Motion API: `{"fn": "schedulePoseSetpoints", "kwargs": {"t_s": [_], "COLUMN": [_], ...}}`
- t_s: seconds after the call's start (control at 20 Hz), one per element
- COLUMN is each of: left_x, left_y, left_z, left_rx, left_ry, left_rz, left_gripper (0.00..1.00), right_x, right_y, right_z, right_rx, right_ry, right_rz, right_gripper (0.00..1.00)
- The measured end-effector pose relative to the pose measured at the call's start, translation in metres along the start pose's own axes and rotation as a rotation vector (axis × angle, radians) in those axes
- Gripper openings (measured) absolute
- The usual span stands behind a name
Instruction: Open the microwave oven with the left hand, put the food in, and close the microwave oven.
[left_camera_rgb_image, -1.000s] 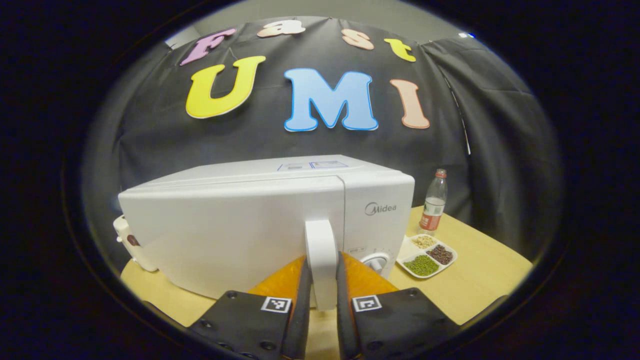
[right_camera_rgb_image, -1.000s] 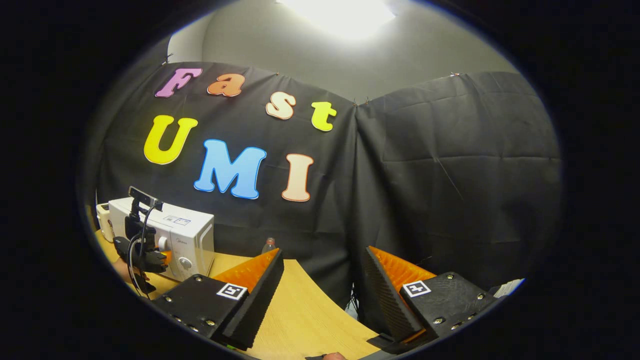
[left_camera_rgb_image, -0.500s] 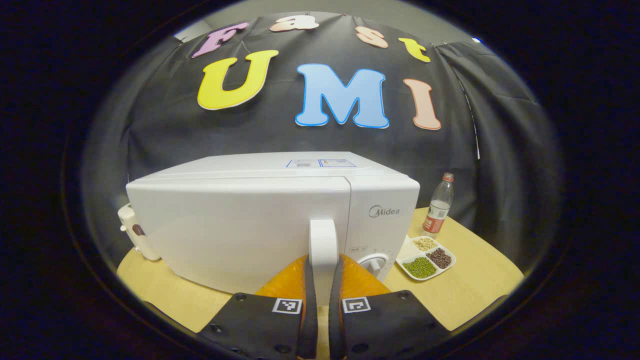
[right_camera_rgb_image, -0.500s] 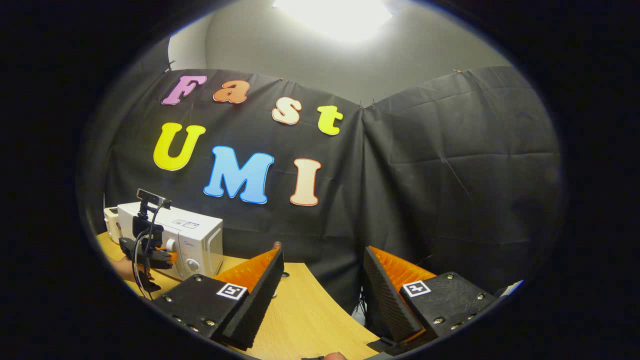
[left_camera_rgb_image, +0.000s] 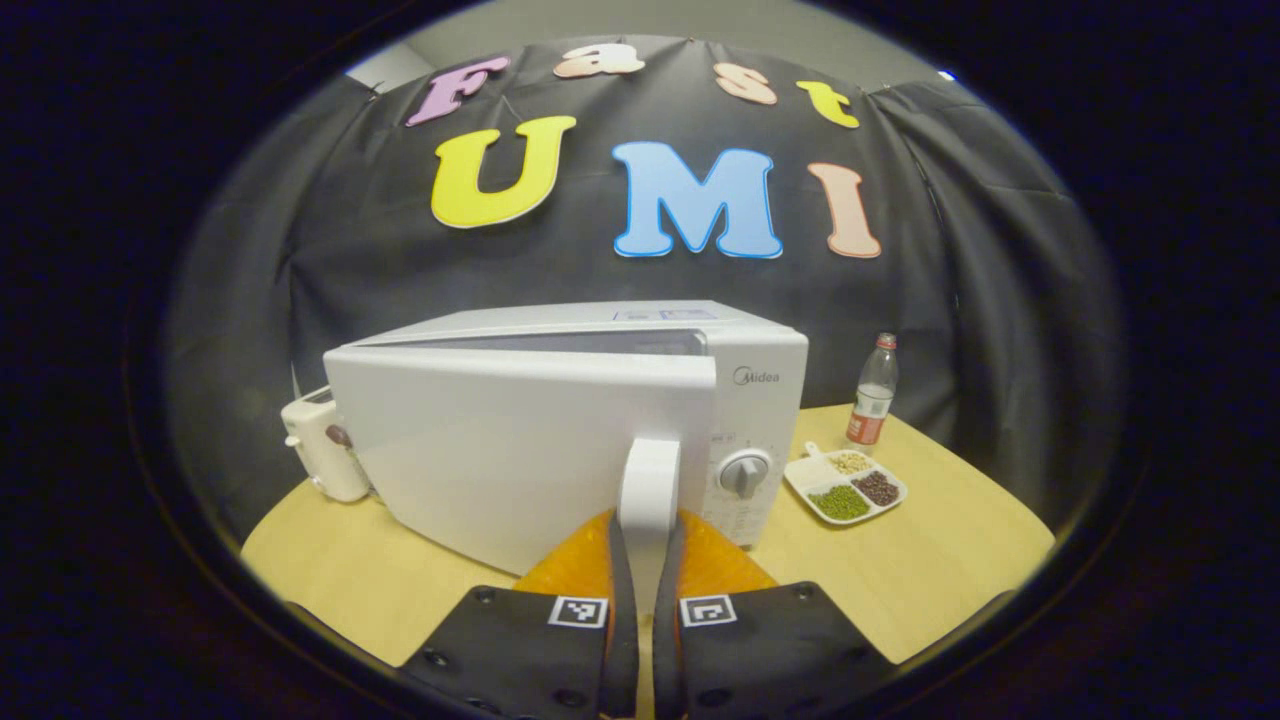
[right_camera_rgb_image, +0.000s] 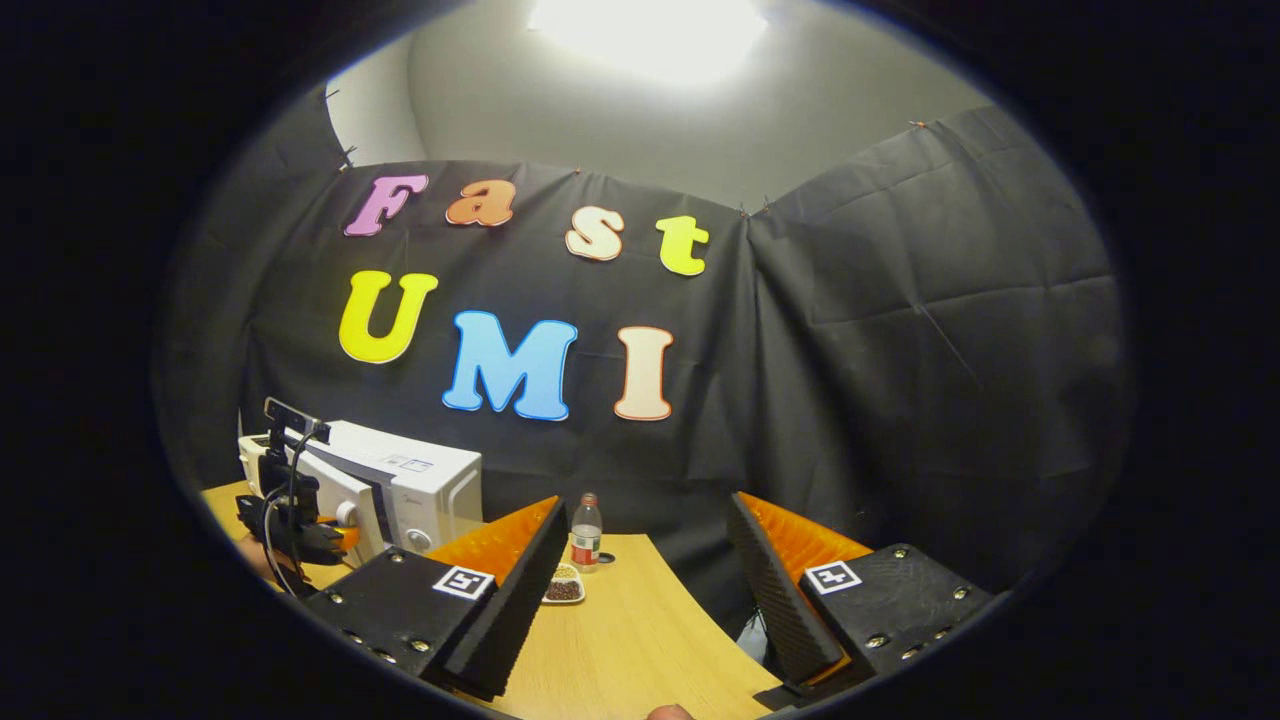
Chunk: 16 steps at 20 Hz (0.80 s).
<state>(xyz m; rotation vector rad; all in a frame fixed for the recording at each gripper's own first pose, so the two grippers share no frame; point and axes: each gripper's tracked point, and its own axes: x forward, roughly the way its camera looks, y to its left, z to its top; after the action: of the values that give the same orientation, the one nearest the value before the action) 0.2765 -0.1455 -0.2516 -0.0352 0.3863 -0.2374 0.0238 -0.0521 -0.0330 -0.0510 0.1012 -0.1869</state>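
**Door Just Starting To Open, Food Not Yet Inside**

At the bottom middle of the left gripper view, the left claw (left_camera_rgb_image: 643, 585) is seen pinched narrow on the white door handle (left_camera_rgb_image: 649, 480). The handle is squeezed from both sides by the two fingers. Just behind the handle, in the middle of the frame, the microwave oven (left_camera_rgb_image: 600, 400) is seen on the table (left_camera_rgb_image: 940, 560). Its door (left_camera_rgb_image: 520, 450) is swung out a little bit, and a thin dark gap is seen along the top of the door. So the first step seems to be only begun: the door is cracked open but not opened wide.

A little farther back, at the right of the middle, the food tray (left_camera_rgb_image: 846, 487) is seen lying flat on the table, beside the oven and apart from it. Green, brown and pale bits are held in its parts. Nothing has been lifted yet. Behind the tray, a bottle (left_camera_rgb_image: 873, 404) is seen standing upright.

In the right gripper view, the right claw (right_camera_rgb_image: 640, 580) is seen at the bottom, spread wide, with nothing held.

Still to be done, it seems: the door pulled fully open, the food put in, the door shut.
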Motion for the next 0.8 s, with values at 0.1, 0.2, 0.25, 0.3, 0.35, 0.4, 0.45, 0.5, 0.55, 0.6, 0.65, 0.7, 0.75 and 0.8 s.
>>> {"fn": "schedulePoseSetpoints", "kwargs": {"t_s": [0.1,0.2,0.25,0.3,0.35,0.4,0.45,0.5,0.55,0.6,0.65,0.7,0.75,0.8], "left_x": [-0.019,-0.041,-0.052,-0.062,-0.072,-0.083,-0.092,-0.100,-0.109,-0.116,-0.123,-0.128,-0.134,-0.140], "left_y": [0.010,0.022,0.031,0.037,0.046,0.055,0.064,0.072,0.081,0.089,0.097,0.104,0.113,0.121], "left_z": [-0.007,-0.014,-0.017,-0.021,-0.025,-0.028,-0.030,-0.035,-0.037,-0.040,-0.042,-0.045,-0.047,-0.050], "left_rx": [-0.015,-0.032,-0.033,-0.030,-0.029,-0.034,-0.039,-0.043,-0.043,-0.044,-0.046,-0.047,-0.050,-0.051], "left_ry": [0.004,0.012,0.014,0.014,0.016,0.019,0.023,0.024,0.026,0.026,0.026,0.025,0.024,0.021], "left_rz": [0.023,0.044,0.058,0.074,0.090,0.105,0.118,0.130,0.139,0.147,0.151,0.153,0.154,0.152], "left_gripper": [0.14,0.12,0.12,0.12,0.12,0.12,0.14,0.12,0.12,0.14,0.12,0.14,0.12,0.12], "right_x": [-0.004,-0.011,-0.014,-0.018,-0.022,-0.026,-0.029,-0.034,-0.038,-0.041,-0.043,-0.045,-0.047,-0.048], "right_y": [0.004,0.011,0.015,0.021,0.026,0.032,0.038,0.043,0.048,0.054,0.062,0.071,0.079,0.087], "right_z": [0.000,-0.002,-0.004,-0.005,-0.007,-0.010,-0.010,-0.008,-0.006,-0.003,-0.001,0.001,0.002,0.004], "right_rx": [0.007,0.024,0.036,0.046,0.052,0.054,0.056,0.058,0.058,0.059,0.058,0.056,0.054,0.055], "right_ry": [-0.010,-0.011,-0.012,-0.011,-0.008,-0.002,0.001,-0.002,-0.006,-0.012,-0.019,-0.023,-0.025,-0.029], "right_rz": [0.040,0.084,0.109,0.135,0.162,0.187,0.211,0.229,0.243,0.255,0.266,0.278,0.287,0.290], "right_gripper": [0.97,0.97,0.97,0.97,0.97,0.97,0.97,0.97,0.97,0.97,0.97,0.97,0.97,0.97]}}
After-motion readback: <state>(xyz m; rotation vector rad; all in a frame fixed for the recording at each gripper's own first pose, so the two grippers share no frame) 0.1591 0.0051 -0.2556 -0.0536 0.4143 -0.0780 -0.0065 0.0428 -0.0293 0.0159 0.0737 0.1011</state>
